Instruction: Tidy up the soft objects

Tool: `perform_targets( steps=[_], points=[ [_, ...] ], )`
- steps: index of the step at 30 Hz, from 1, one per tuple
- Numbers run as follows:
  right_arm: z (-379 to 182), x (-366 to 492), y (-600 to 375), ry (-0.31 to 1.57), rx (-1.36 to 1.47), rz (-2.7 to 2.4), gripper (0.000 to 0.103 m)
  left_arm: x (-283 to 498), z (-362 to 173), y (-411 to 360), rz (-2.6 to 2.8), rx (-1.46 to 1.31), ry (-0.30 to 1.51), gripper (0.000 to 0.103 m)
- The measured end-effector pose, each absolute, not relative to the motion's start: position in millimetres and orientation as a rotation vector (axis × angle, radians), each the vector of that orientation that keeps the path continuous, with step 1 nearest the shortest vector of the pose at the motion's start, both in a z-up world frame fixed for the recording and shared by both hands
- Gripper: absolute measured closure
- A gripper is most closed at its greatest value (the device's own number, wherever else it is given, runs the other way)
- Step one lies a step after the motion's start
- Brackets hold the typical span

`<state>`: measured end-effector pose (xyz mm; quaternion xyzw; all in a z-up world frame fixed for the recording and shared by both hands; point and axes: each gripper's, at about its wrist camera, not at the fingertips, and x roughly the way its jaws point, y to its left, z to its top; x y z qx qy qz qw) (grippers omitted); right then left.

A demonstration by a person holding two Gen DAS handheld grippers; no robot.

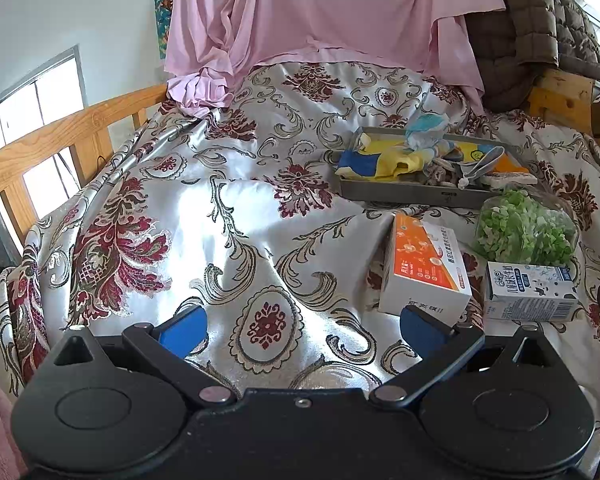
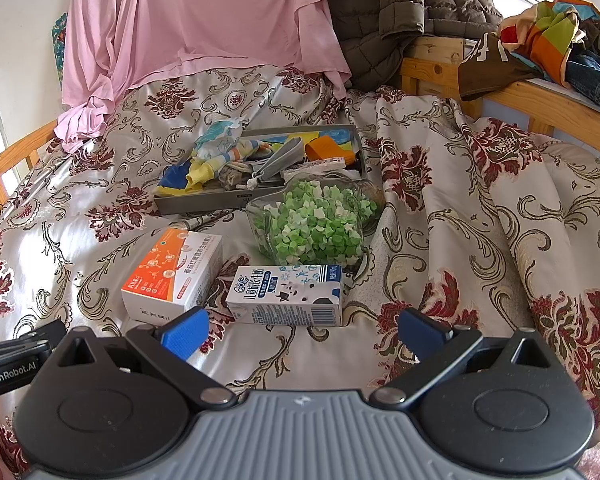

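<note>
A grey tray (image 1: 400, 194) (image 2: 204, 202) rests on the floral bedspread, holding soft items: a blue-and-yellow cloth (image 1: 364, 164) (image 2: 182, 178), a striped plush toy (image 1: 424, 136) (image 2: 224, 140), a grey pouch (image 2: 280, 160) and an orange piece (image 2: 326, 148). My left gripper (image 1: 302, 330) hangs open over bare bedspread, well short of the tray. The right gripper (image 2: 302, 330) is open too, its fingers just in front of the milk carton (image 2: 288, 294) (image 1: 530, 292). Neither holds anything.
An orange-and-white box (image 1: 424, 268) (image 2: 176, 272) and a glass jar of green paper stars (image 1: 524, 228) (image 2: 316, 224) lie in front of the tray. A pink sheet (image 1: 320, 12) and a brown quilted jacket (image 2: 408, 8) drape over the headboard. Wooden rails (image 1: 60, 136) (image 2: 548, 104) border the bed.
</note>
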<state>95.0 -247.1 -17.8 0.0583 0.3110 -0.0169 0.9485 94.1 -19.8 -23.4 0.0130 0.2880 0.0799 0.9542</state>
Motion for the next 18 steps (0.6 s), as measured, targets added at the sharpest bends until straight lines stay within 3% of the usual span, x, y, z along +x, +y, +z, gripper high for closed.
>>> perform_targets(
  steps=[18],
  points=[
    [-17.6, 95.1, -246.8, 0.633, 0.119, -0.035, 0.0, 95.3, -23.0, -20.9, 0.163, 0.028, 0.587, 0.001]
  ],
)
